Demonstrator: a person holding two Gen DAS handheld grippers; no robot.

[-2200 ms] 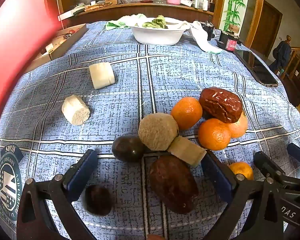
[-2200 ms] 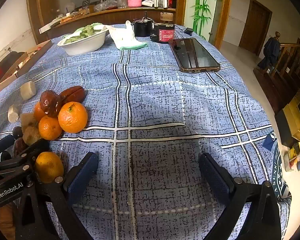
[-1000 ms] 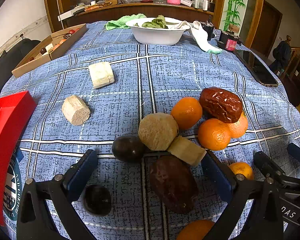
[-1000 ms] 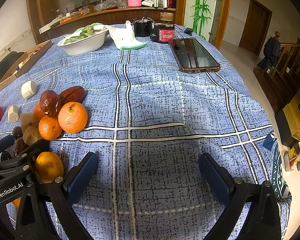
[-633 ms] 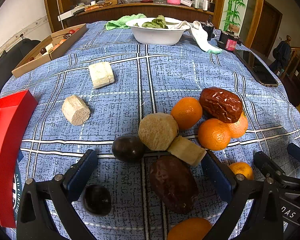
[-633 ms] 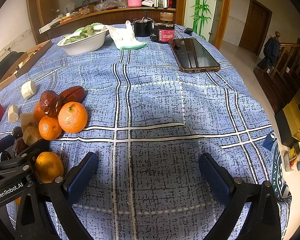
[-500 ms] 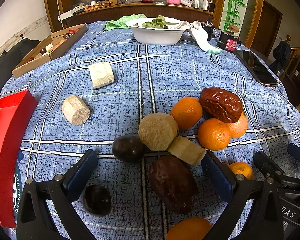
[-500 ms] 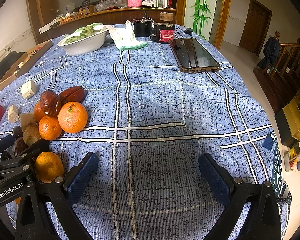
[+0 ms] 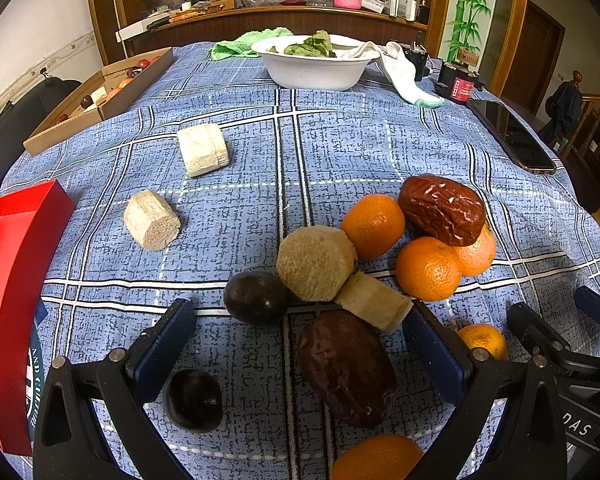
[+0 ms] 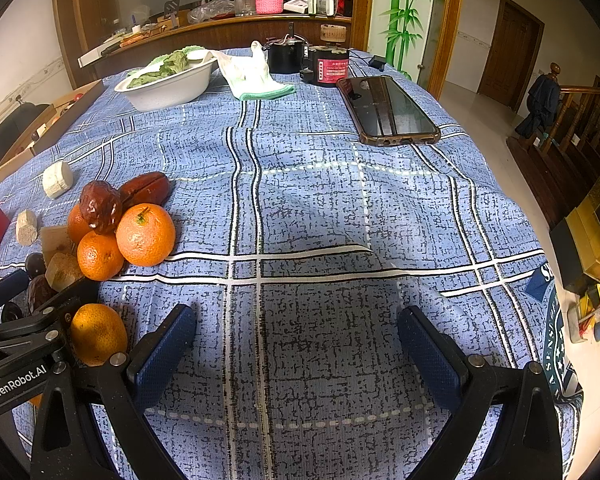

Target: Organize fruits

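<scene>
Between the wide-open, empty jaws of the left gripper (image 9: 296, 344) lies a dark date (image 9: 346, 368) on the desk (image 9: 340, 148), oranges (image 9: 428, 268) beyond. Right wrist view: right gripper (image 10: 296, 344) gapes over bare cloth, the fruit pile (image 10: 116, 224) left.

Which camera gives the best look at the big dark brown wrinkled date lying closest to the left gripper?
The left wrist view: the big dark brown wrinkled date lies whole and close between the open fingers of the left gripper. The right wrist view shows only a sliver of it at the left edge, behind the left gripper's black frame.
</scene>
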